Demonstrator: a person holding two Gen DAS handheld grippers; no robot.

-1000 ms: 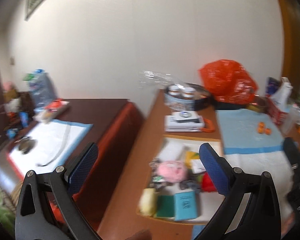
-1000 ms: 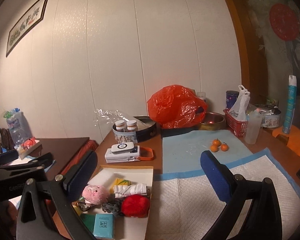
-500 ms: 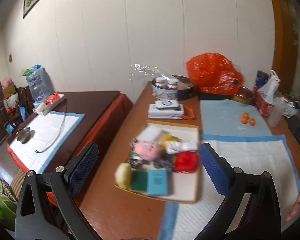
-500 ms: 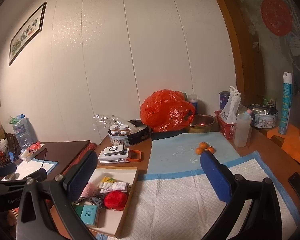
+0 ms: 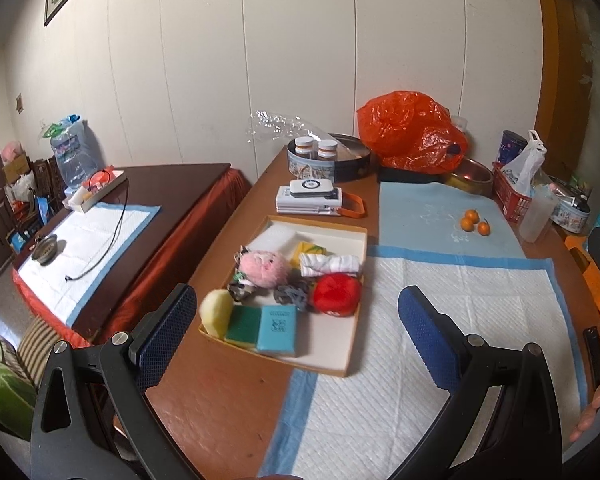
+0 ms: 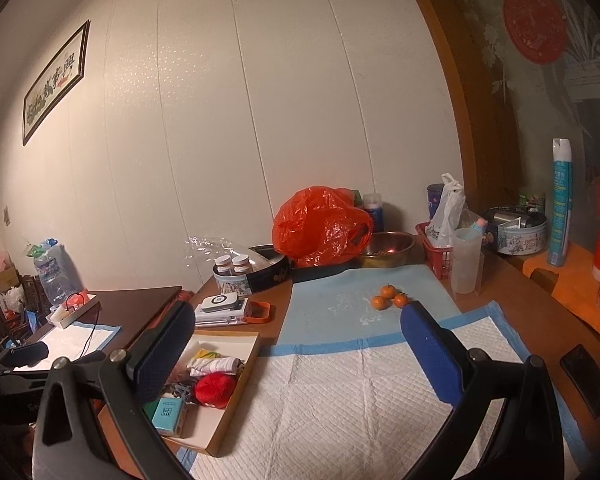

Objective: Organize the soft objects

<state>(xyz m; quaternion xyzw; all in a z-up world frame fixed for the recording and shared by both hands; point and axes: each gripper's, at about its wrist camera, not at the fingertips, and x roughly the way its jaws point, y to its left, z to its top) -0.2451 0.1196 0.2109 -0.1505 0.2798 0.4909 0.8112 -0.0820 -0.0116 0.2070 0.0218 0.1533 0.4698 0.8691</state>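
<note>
Both grippers wide and empty; soft objects sit in tray on table, at 12 o'clock just ahead of left gripper, at 9 o'clock of right gripper, so left is nearer

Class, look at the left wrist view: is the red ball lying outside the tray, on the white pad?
No, the red ball lies inside the tray, beside the rolled white cloth.
</note>
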